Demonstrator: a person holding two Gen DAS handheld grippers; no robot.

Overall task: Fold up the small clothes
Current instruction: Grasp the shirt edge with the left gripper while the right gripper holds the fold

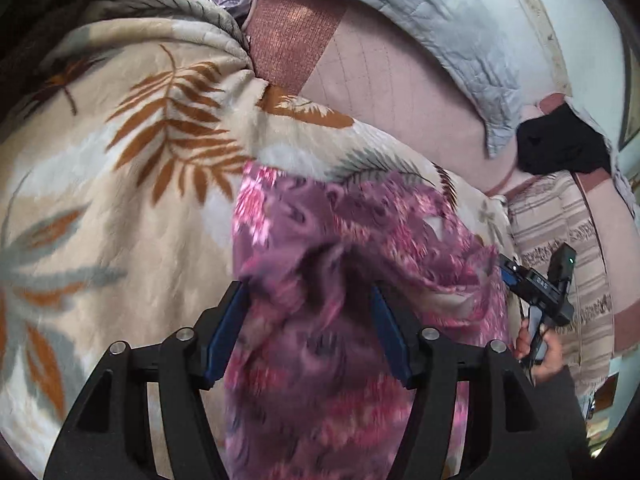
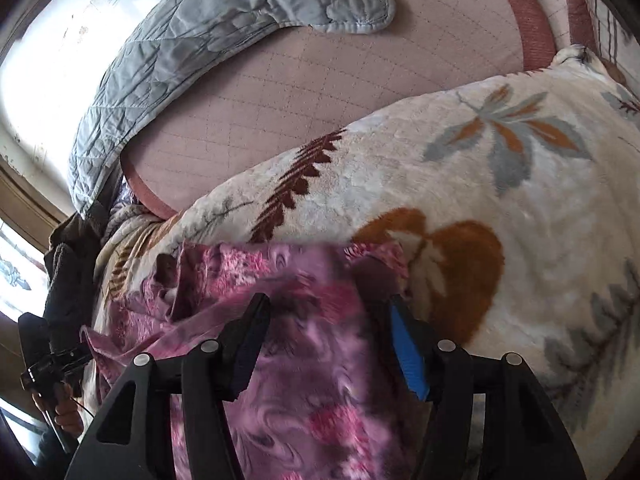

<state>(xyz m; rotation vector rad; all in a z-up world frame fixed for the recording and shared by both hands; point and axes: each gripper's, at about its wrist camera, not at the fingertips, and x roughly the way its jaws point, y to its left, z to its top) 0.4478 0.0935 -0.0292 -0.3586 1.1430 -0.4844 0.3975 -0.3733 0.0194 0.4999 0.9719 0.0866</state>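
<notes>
A purple and pink patterned garment (image 1: 340, 232) lies crumpled on a cream blanket with leaf prints (image 1: 120, 160). My left gripper (image 1: 307, 288) stands open above it; the cloth passes between and under the blue pads, which do not press on it. In the right wrist view the same garment (image 2: 304, 380) runs beneath my right gripper (image 2: 328, 299), which is also open, its jaws wide apart over the cloth. The right gripper (image 1: 536, 284) shows at the garment's right edge, held by a hand (image 1: 540, 356). The left gripper (image 2: 48, 364) appears small at the far left.
The leaf blanket (image 2: 480, 184) covers a pink quilted bed sheet (image 2: 320, 80). A grey quilted pad (image 2: 200, 28) lies along the far side by the wall. A black cloth (image 1: 560, 144) and a striped cloth (image 1: 560, 232) sit at the right; a dark garment (image 2: 72, 264) hangs at the bed's left edge.
</notes>
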